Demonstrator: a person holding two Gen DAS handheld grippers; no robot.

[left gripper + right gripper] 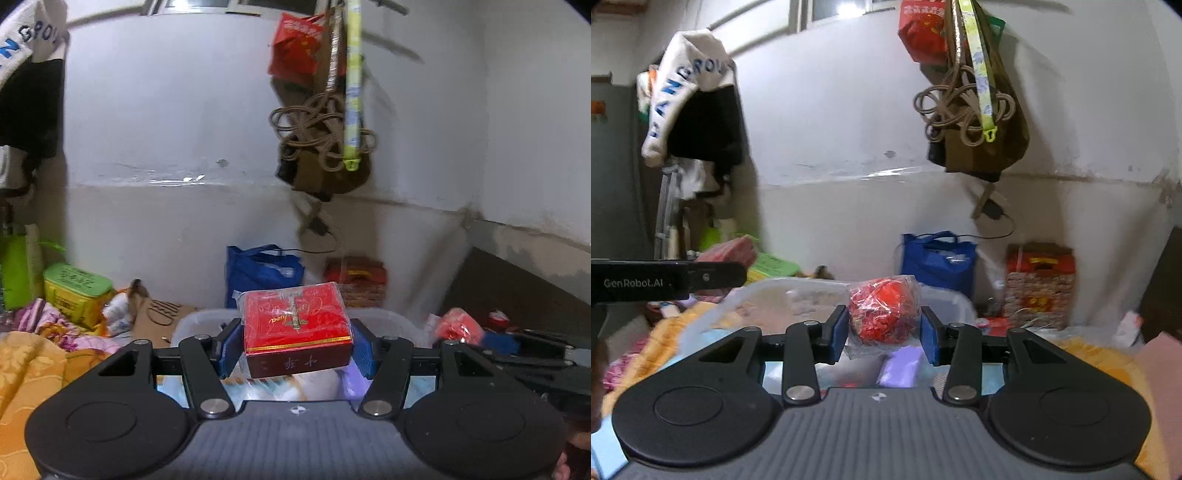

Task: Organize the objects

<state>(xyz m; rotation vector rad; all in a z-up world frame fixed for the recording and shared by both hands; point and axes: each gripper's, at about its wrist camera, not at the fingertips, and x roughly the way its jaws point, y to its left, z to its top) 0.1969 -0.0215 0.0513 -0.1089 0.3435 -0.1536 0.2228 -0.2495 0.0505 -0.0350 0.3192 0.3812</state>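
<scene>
Your left gripper (pixel 297 345) is clamped on a plastic-wrapped red rectangular box (pixel 297 325); your right gripper (pixel 884 334) squeezes a crinkly red cellophane-wrapped bundle (pixel 882 314), both above the clear plastic bin (pixel 768 301).

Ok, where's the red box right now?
The red box is held between the left gripper fingers, above the clear plastic bin, in front of the blue bag.
</scene>
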